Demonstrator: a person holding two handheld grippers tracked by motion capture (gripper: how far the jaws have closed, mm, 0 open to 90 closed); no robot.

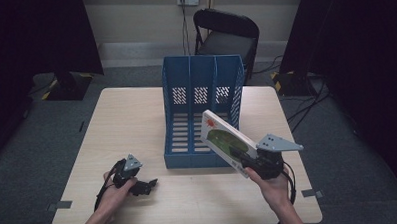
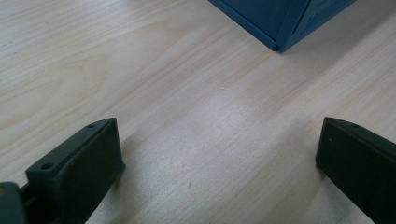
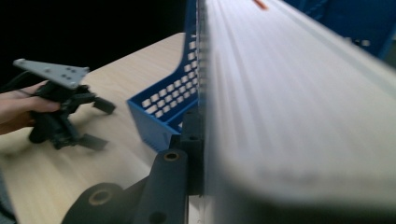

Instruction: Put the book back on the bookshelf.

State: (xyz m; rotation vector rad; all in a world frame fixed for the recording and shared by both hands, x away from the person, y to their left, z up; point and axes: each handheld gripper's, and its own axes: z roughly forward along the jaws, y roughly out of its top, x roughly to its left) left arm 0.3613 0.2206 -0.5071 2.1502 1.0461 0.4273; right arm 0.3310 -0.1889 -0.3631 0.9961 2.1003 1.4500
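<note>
A blue file rack point(image 1: 202, 112) with three slots stands in the middle of the wooden table point(image 1: 126, 119). My right gripper point(image 1: 248, 160) is shut on a white book with a green and red cover point(image 1: 225, 139), held tilted in the air over the rack's front right corner. In the right gripper view the book's edge point(image 3: 299, 107) runs up the frame, with one black jaw pressed against its left side and the rack point(image 3: 163, 105) behind. My left gripper point(image 1: 146, 185) rests on the table at the front left, open; in its own view point(image 2: 219, 163) bare wood lies between the jaws.
A black folding chair point(image 1: 226, 33) stands behind the table against the wall. Cables run over the floor at the right. The rack's front corner point(image 2: 280, 28) shows ahead of the left gripper. Bare wood lies along the table's left side and front edge.
</note>
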